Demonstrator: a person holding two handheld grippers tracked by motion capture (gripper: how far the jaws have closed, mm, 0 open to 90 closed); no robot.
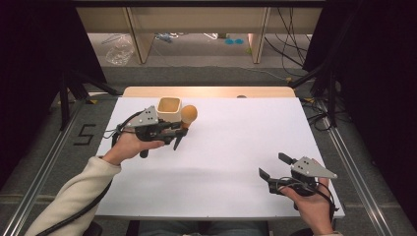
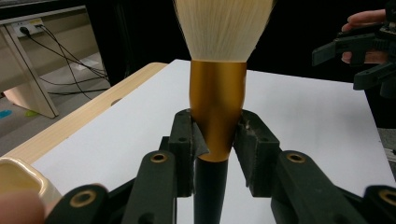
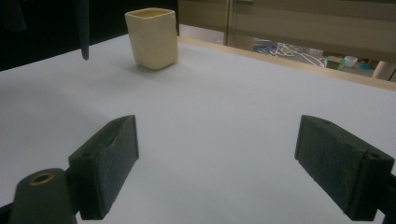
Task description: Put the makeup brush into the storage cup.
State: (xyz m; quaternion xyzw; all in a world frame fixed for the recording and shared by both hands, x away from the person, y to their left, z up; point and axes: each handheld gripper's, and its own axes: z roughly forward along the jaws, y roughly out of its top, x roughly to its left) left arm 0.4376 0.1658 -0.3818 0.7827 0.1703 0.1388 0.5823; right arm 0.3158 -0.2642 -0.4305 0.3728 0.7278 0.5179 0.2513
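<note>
Brush point(image 2: 217, 93): one, clamped at its gold ferrule by the left gripper point(image 1: 178, 132), held above the far-left of the white table point(image 1: 231, 142) just beside the single cream cup point(image 1: 169, 110). Long axis near upright, bristles up, black handle tip down. Right gripper point(image 1: 275, 167), jaws wide apart and empty, near right; dark room, cables on floor.

Only the cream cup point(image 1: 169, 109) interrupts the open white table point(image 1: 231, 147).
</note>
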